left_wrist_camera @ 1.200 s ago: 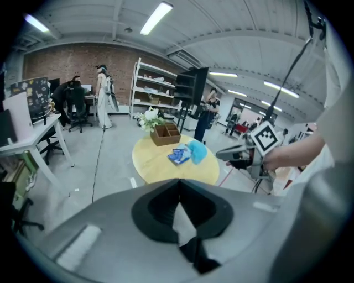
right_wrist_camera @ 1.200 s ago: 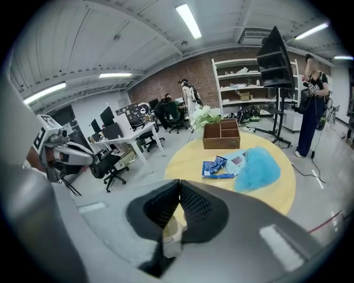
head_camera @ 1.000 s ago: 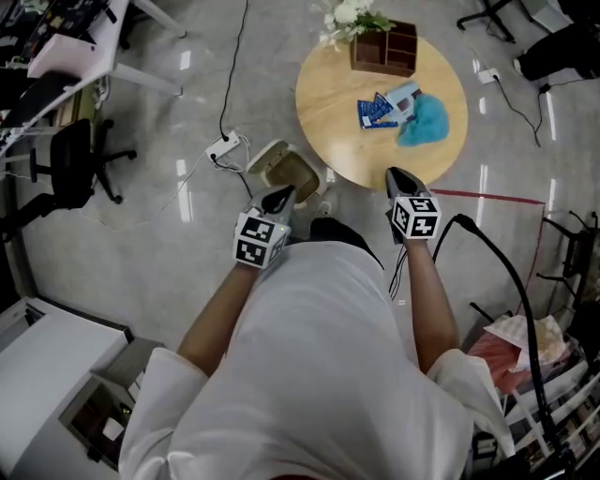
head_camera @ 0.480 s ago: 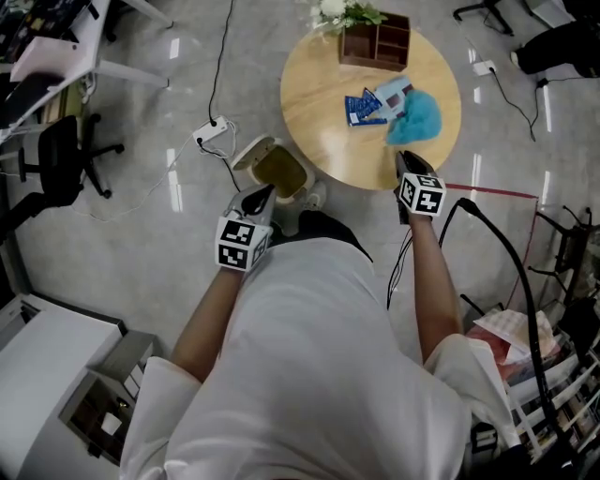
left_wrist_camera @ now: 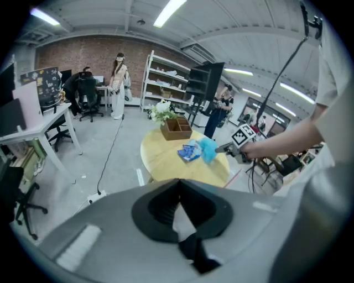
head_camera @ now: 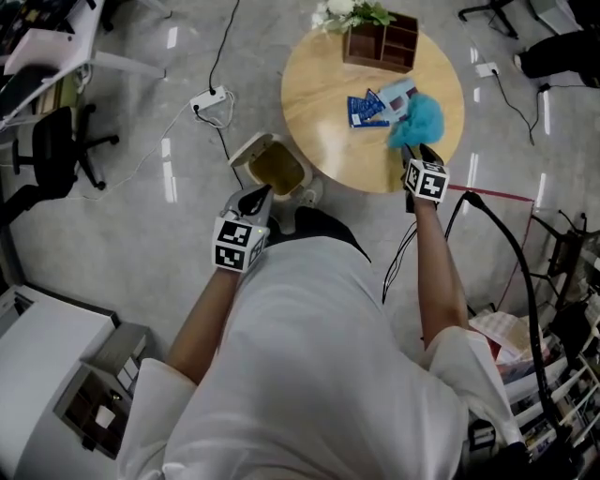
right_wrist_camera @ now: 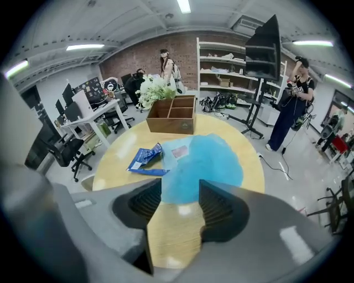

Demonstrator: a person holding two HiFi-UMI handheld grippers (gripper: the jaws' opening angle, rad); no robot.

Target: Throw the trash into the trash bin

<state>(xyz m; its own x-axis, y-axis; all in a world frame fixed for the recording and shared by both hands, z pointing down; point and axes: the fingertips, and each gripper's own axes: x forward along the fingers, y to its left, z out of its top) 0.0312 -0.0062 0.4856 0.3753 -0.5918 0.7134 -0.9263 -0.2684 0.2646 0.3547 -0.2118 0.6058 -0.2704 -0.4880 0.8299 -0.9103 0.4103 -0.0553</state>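
A round wooden table carries the trash: a turquoise fluffy wad, a dark blue wrapper and a pale blue packet. My right gripper reaches over the table's near edge, right at the wad. In the right gripper view its jaws are opening; the wad's near edge lies between the tips, untouched by the pads. A beige trash bin stands open on the floor left of the table. My left gripper hovers beside it, tips together and empty.
A wooden organiser box and white flowers stand at the table's far edge. A power strip with its cable lies on the floor, an office chair stands at left, and a black cable loops at right.
My right gripper has moved forward from the table's near edge up to the turquoise wad. The left gripper has stayed beside the bin.
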